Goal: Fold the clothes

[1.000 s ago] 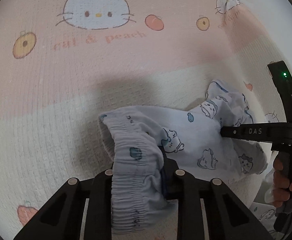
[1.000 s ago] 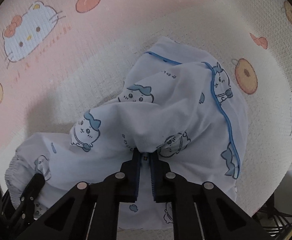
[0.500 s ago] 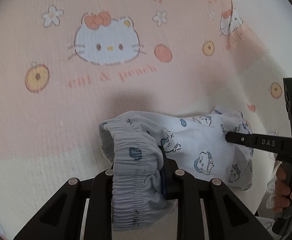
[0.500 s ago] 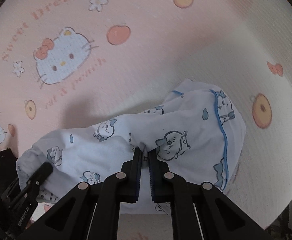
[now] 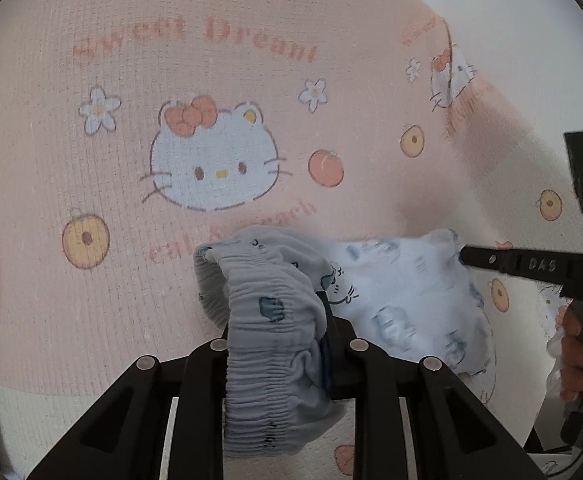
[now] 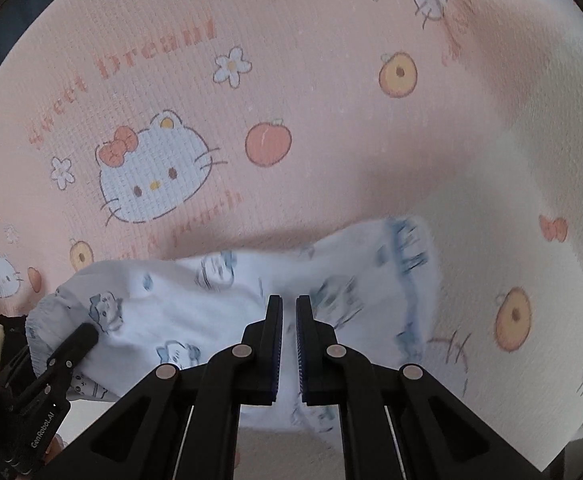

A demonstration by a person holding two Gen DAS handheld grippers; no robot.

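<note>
The small printed garment (image 5: 391, 300) hangs between both hands above the pink cartoon blanket (image 5: 91, 160). The left gripper (image 5: 279, 344) is clenched on its gathered elastic waistband (image 5: 267, 344). The right gripper (image 6: 289, 320) is pinched nearly closed on a thin fold, though motion blur there makes the bite hard to judge. That fold could slip out, since so little cloth seems caught, and the garment would then swing down and bunch up.

Ahead of my left hand-held gripper (image 5: 279, 344) the pink blanket (image 5: 91, 300) lies bare and open. To its right, the shorts (image 5: 403, 300) and my right hand-held gripper (image 6: 289, 344) block the way.
</note>
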